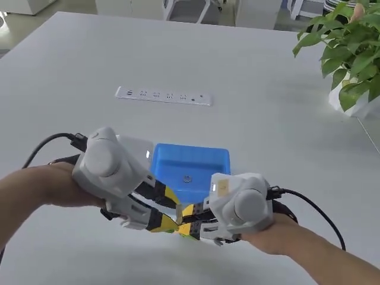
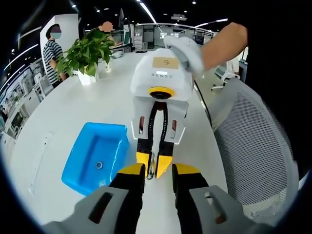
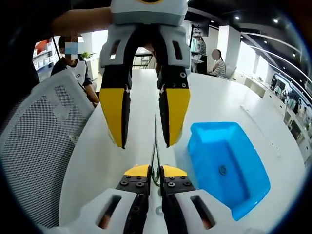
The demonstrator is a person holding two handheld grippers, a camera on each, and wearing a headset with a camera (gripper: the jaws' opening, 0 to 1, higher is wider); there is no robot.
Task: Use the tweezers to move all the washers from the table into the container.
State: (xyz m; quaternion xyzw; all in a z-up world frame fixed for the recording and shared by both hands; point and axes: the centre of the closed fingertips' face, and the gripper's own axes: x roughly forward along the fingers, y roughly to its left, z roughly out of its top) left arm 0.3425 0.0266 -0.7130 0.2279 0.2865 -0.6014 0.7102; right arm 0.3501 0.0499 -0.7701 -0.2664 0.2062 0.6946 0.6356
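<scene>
The right gripper is clamping the tweezers between its closed yellow tips. The thin blades are pointing out toward the left gripper, which is facing it head-on. The left gripper is holding its jaws apart, one on each side of the tweezers' far end, and as far as the right gripper view shows they are not pressing on the blades. In the head view the two grippers are meeting low over the counter, just at 6 o'clock from the blue container. One washer is lying on the container's floor, near its middle. A white power strip is lying well beyond the container at 12 o'clock. A potted plant is sitting at 2 o'clock by the counter's edge.
</scene>
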